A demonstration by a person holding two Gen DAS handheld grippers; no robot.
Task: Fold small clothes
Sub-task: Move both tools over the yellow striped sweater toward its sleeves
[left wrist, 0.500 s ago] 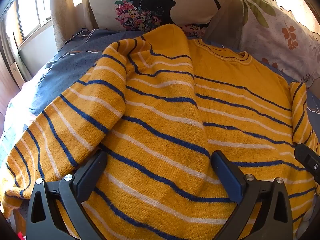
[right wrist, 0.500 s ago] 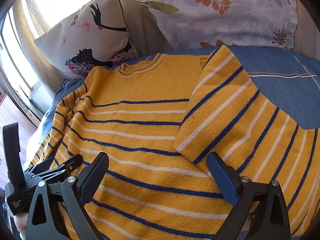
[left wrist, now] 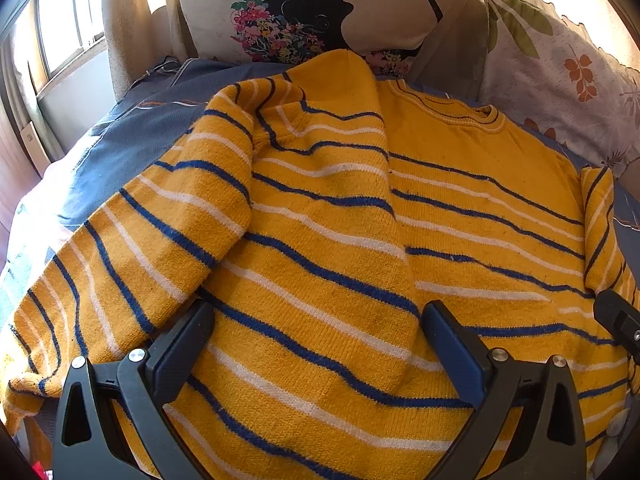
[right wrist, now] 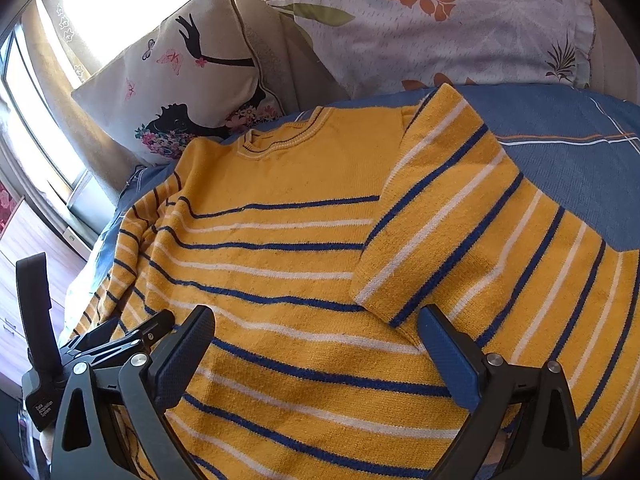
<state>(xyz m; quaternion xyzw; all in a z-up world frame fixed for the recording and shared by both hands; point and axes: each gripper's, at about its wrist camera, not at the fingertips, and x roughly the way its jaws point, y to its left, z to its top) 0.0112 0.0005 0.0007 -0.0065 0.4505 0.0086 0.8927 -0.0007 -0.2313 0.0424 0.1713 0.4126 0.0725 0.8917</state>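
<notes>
Both sleeves lie folded inward over the sweater (left wrist: 460, 208) — ahead of 2 spread, empty grippers, left gripper (left wrist: 316, 344) and right gripper (right wrist: 316, 344), likely readying a hem fold.

One sweater (left wrist: 460, 200) (right wrist: 272, 248), mustard-yellow knit with thin navy and white stripes and a ribbed round neckline. It lies front up on the blue bedspread (left wrist: 132, 148) (right wrist: 568, 168), neckline toward the pillows, hem toward the cameras. Both sleeves are turned inward over the body: the one in the left wrist view (left wrist: 328, 208) is bunched and creased; the other (right wrist: 452, 208) lies flatter, its cuff edge resting on the chest.
</notes>
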